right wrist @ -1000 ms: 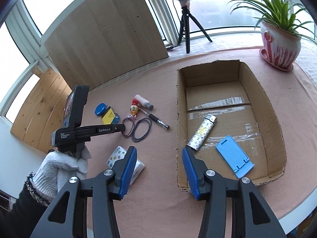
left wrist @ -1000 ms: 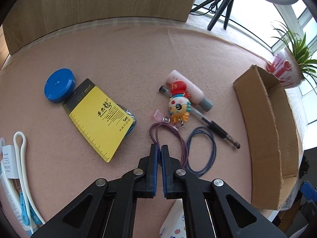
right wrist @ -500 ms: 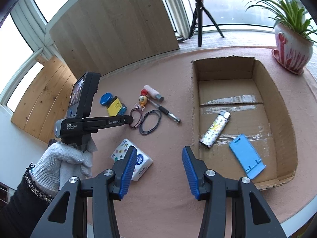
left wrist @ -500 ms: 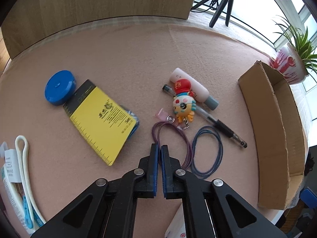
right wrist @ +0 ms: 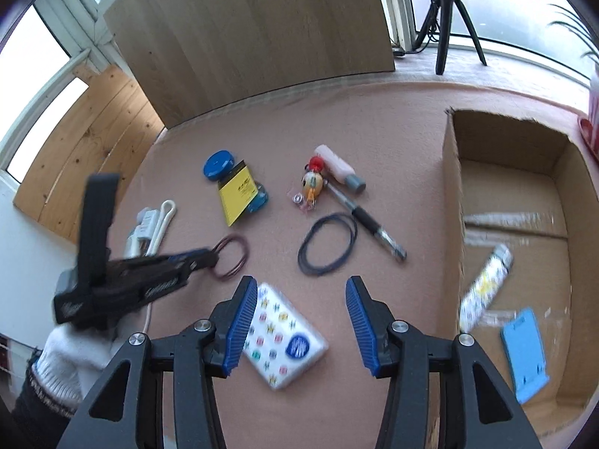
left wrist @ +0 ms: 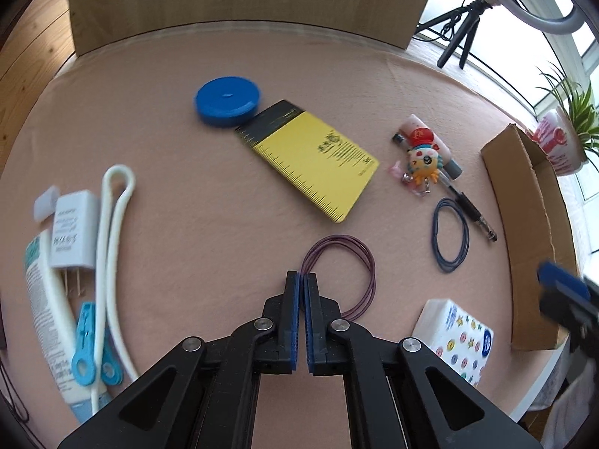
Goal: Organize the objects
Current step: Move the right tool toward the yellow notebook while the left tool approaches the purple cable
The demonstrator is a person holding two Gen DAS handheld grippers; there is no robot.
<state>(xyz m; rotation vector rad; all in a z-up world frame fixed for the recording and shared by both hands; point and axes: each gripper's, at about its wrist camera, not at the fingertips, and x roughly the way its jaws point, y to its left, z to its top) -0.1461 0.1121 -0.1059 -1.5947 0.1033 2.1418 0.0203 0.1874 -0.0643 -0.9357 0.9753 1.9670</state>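
My left gripper (left wrist: 302, 277) is shut on one end of a purple hair band (left wrist: 355, 273), which lies on the pink table cover away from the other items. The right wrist view shows this left gripper (right wrist: 209, 258) with the purple band (right wrist: 234, 262) at its tip, held by a white-gloved hand. My right gripper (right wrist: 301, 292) stands open just above a patterned tissue pack (right wrist: 280, 340), which lies under its left finger. A dark blue band (right wrist: 327, 245), a pen (right wrist: 370, 224) and a cartoon keychain (right wrist: 312, 183) lie beyond it.
An open cardboard box (right wrist: 453, 187) at the right holds a patterned lighter (right wrist: 485, 292) and a blue phone stand (right wrist: 524, 355). A blue tape measure (left wrist: 226, 101) and yellow ruler card (left wrist: 314, 157) lie farther back. A charger (left wrist: 71, 232), white strap (left wrist: 112, 224) and tube (left wrist: 45, 318) lie left.
The left gripper has dragged the purple band leftward, away from the keychain and the blue band. The right gripper has swung left from the box to over the tissue pack.
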